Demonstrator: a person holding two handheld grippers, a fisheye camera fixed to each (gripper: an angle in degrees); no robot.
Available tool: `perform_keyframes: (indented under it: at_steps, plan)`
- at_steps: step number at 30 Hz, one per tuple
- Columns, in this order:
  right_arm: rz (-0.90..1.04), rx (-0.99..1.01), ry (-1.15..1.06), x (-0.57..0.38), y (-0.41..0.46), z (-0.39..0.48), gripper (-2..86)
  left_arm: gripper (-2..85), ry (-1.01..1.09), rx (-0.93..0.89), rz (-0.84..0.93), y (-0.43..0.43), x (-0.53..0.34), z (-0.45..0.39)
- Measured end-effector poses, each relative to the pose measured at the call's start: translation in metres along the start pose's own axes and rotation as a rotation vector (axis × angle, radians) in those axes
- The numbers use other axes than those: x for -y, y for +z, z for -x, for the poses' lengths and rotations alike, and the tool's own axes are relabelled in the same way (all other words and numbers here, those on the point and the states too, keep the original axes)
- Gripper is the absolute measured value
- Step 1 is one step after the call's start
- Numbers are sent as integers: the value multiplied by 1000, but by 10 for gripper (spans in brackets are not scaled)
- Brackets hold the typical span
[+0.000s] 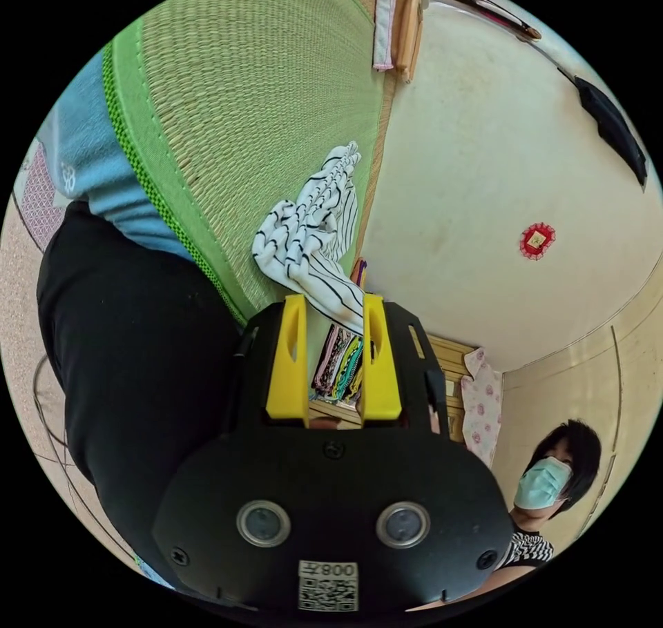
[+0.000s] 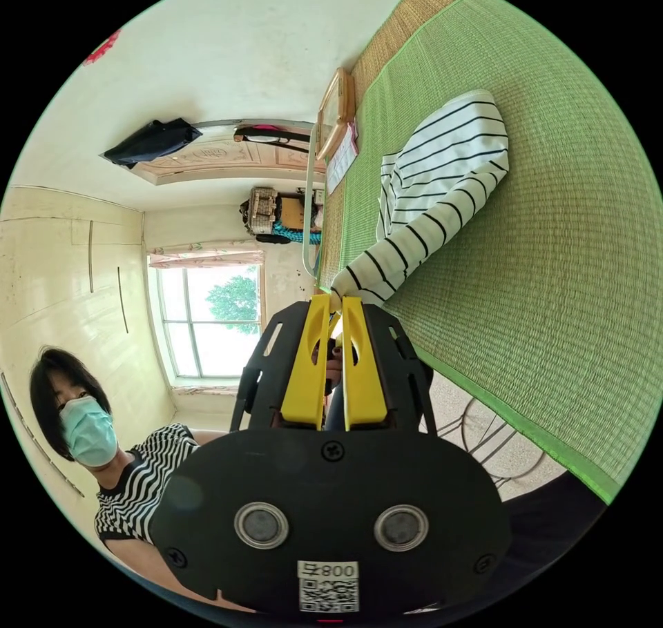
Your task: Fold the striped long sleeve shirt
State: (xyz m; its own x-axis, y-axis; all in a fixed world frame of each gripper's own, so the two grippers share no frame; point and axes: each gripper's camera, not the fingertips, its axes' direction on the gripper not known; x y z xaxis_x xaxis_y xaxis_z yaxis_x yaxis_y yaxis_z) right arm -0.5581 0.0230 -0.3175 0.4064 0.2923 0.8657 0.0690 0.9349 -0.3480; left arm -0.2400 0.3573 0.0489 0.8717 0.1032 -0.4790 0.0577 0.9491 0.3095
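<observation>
The white shirt with thin black stripes [image 1: 311,221] is bunched on the green woven mat [image 1: 242,103] and pulled taut into a narrow strip. That strip ends between the yellow jaws of my left gripper [image 1: 333,303], which stand a little apart and press on the gathered cloth. In the right gripper view the shirt [image 2: 442,165] lies on the mat [image 2: 552,241] with one long sleeve stretched toward the camera. My right gripper [image 2: 336,301] is shut on the cuff end of that sleeve, jaws almost together.
The mat's green border [image 2: 497,400] runs close to the grippers, with the floor beyond it. A person's dark trousers [image 1: 124,352] stand beside the mat. A masked person [image 2: 83,421] is near the window [image 2: 207,310]. A wooden frame [image 2: 335,114] leans at the mat's far end.
</observation>
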Motion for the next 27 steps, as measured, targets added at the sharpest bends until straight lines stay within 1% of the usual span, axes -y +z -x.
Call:
perform_keyframes:
  at_steps: [6,11,16,23,27]
  plan:
    - [8,-4,3,2,2,-3,23,94,1,31,-11,-2,3,21]
    - [11,-12,9,-1,2,-10,22,59,-10,44,-16,0,1,35]
    - [14,-25,40,-13,1,-30,21,32,7,79,-5,2,-5,37]
    - [7,-23,100,-26,1,-66,21,31,30,114,18,5,-6,33]
    - [-2,-1,99,-29,1,-77,20,50,34,85,0,2,-6,30]
